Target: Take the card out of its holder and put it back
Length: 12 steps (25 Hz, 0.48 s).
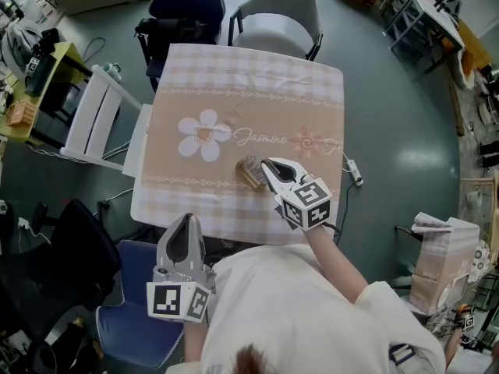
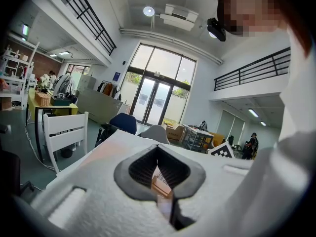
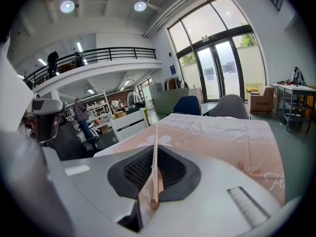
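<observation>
A small wooden card holder (image 1: 249, 173) stands on the pink flowered tablecloth (image 1: 249, 92), near the table's front. My right gripper (image 1: 270, 165) is right beside the holder, on its right side. In the right gripper view a thin card (image 3: 155, 164) shows edge-on between the jaws, and the right gripper (image 3: 155, 149) is shut on it. My left gripper (image 1: 185, 221) hangs at the table's front edge, well left of the holder, with its jaws together and nothing in them. Through the left gripper's (image 2: 158, 149) jaw gap I see the holder (image 2: 161, 185).
A dark blue chair (image 1: 187, 2) and a grey chair (image 1: 281, 6) stand at the table's far side. At the left is a white slatted chair (image 1: 97, 119). A blue seat (image 1: 129, 318) lies below my left gripper. A plug and cable (image 1: 352, 170) hang by the right edge.
</observation>
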Tool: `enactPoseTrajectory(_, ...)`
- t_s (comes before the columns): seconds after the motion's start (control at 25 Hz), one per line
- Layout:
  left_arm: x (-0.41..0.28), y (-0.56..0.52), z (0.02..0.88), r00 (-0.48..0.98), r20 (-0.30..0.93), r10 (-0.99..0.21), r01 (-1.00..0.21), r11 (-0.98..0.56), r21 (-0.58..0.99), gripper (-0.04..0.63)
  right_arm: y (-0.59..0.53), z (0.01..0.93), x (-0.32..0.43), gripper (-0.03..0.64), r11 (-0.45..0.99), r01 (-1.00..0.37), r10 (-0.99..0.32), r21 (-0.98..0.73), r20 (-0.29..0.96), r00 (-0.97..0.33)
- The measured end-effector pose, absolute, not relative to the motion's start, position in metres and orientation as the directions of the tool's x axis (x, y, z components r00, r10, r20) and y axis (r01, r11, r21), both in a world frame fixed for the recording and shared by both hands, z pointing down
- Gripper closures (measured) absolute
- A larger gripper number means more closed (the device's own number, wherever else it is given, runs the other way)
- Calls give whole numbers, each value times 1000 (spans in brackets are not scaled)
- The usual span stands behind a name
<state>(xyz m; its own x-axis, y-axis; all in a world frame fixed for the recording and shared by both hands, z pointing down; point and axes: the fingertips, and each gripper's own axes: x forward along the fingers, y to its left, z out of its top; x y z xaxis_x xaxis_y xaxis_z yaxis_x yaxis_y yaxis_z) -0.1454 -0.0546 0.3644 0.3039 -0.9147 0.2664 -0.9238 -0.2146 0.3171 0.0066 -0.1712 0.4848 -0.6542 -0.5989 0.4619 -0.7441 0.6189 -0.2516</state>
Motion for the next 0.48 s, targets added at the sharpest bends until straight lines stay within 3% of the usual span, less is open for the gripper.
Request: enactPoseTrajectory(0.48,-143,-52,358,323,254,-912,-920,-239,310,595,-169,471,12,600,600,-760,-635,-249,431,-642)
